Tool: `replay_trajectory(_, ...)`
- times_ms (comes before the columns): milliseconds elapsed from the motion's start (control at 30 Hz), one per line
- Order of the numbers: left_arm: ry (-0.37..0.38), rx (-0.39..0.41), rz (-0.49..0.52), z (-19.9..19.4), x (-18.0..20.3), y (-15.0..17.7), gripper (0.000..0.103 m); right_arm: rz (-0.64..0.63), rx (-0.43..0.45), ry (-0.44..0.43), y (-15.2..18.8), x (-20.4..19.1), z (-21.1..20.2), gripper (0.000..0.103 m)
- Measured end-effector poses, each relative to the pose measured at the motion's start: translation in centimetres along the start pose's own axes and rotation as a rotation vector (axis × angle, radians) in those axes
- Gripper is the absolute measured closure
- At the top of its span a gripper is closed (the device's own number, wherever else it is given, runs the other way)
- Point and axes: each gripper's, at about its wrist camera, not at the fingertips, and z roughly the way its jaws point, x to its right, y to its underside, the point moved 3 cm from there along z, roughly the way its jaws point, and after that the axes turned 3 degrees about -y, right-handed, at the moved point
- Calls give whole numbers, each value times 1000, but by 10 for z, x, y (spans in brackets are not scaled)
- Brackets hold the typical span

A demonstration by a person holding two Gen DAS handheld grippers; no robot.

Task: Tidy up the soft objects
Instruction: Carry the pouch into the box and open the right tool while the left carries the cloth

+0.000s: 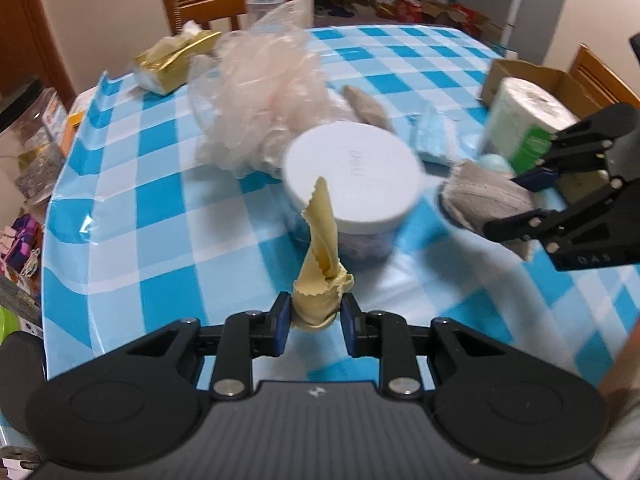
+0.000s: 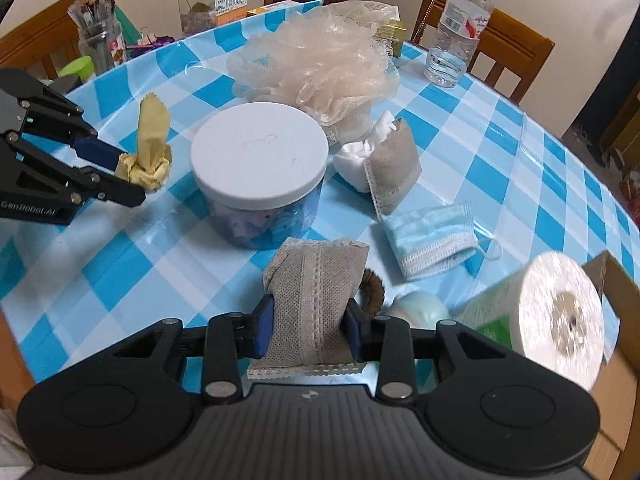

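The left gripper [image 1: 315, 316] has its jaws clamped on a yellow cloth [image 1: 320, 264], a thin, soft square with pinked zigzag edges, bunched at the grip and twisting to a point that stands up and away from the jaws. The right gripper [image 2: 308, 330] has its jaws clamped on a beige pouch [image 2: 314, 300], a flat padded rectangle of woven mesh with a lace strip down its middle; its long axis runs forward along the jaws, and its near end is hidden behind the gripper body. Both things are held above the worktop [image 2: 500, 152], which wears a glossy blue and white checked cover.

Near the middle of the worktop stands a round jar [image 2: 258, 164] with a smooth white lid and clear walls; its contents are too blurred to tell. Behind it lies a frilly peach mesh sponge [image 2: 320, 68]. Toward the right edge rest a second beige pouch [image 2: 394, 168] against a white wad, a crumpled blue face mask [image 2: 430, 232], and a paper roll [image 2: 556, 312], motion-blurred and partly cut off by a cardboard box [image 2: 616, 280].
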Motion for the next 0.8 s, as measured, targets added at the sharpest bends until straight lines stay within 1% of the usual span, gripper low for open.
replay_trajectory(233,81,-13,103,-28,34,0,78,55,8,-9,19,-6,-32,62)
replay_trajectory(367,138,-1,155,-43,54,-3,78,88,21,7,31,-5,-53,62)
replay_trajectory(433,154,8,176,-50,65,-5,78,103,30,12,38,-2,-63,62)
replay_trajectory(667,179,24,202,-66,108,-21,78,133,69,14,63,25,-93,62)
replay_trajectory(800,187,34,205,-70,139,-33,78,152,93,25,82,53,-115,62)
